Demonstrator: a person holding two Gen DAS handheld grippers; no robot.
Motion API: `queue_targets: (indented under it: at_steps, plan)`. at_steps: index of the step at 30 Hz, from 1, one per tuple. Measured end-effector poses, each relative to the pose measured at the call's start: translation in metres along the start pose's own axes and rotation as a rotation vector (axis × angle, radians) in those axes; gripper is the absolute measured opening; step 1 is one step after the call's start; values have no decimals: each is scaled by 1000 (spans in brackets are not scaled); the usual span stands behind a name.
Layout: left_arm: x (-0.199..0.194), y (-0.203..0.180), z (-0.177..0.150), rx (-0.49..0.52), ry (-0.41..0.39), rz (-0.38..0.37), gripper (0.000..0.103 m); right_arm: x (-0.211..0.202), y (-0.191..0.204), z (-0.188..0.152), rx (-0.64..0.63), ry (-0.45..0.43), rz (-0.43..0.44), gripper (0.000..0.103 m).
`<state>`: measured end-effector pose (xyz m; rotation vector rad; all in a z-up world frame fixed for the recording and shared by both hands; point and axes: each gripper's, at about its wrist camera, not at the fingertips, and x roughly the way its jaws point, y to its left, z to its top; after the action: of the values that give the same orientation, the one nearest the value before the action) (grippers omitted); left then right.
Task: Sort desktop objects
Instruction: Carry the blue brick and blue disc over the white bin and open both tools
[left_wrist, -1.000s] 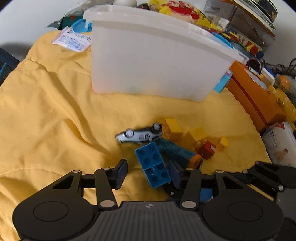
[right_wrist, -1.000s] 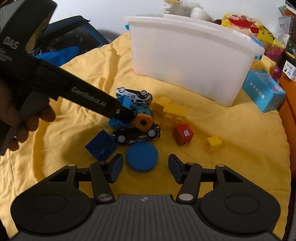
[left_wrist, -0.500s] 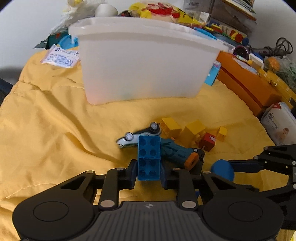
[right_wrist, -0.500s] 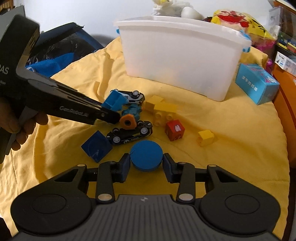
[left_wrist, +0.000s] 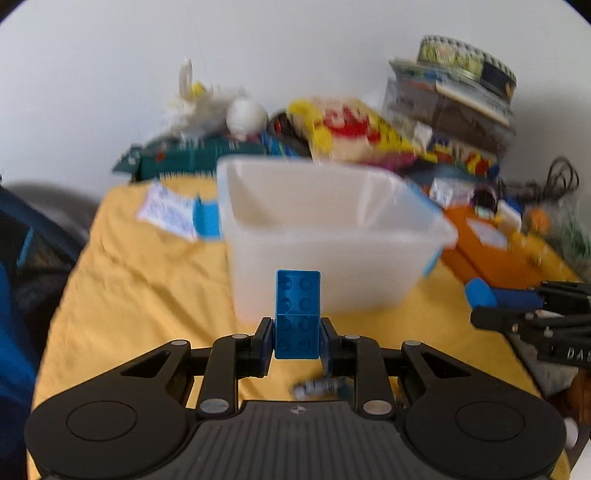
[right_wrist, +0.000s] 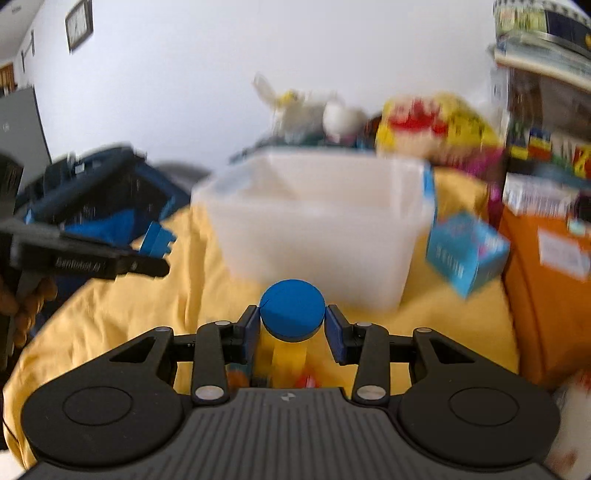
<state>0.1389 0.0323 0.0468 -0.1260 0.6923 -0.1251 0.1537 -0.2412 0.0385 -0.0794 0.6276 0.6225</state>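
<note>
My left gripper (left_wrist: 296, 341) is shut on a blue studded brick (left_wrist: 297, 314), held upright above the yellow cloth (left_wrist: 147, 280) in front of the white plastic bin (left_wrist: 332, 236). My right gripper (right_wrist: 292, 328) is shut on a blue round disc (right_wrist: 292, 309), also raised before the bin (right_wrist: 317, 221). The left gripper with its brick (right_wrist: 159, 242) shows at the left of the right wrist view. The right gripper's disc (left_wrist: 480, 293) shows at the right of the left wrist view. A toy car (left_wrist: 319, 387) and yellow blocks (right_wrist: 288, 356) lie below, partly hidden.
A light blue box (right_wrist: 467, 253) lies right of the bin. An orange case (left_wrist: 491, 251) stands at the right. Bags, boxes and toys are piled behind the bin. A dark blue bag (right_wrist: 99, 195) sits at the left.
Both grippers have lifted their blue pieces off the cloth and risen toward the bin, whose open top has come into view. The remaining toys have dropped low behind the grippers.
</note>
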Motion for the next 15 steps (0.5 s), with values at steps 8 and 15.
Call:
queue_targets:
  at_steps: [8, 15]
  plan:
    - [18, 5, 71, 14, -28, 7, 28, 22, -27, 85, 26, -33, -7, 42]
    - [51, 4, 106, 18, -2, 14, 28, 54, -48, 122, 29, -1, -39, 42]
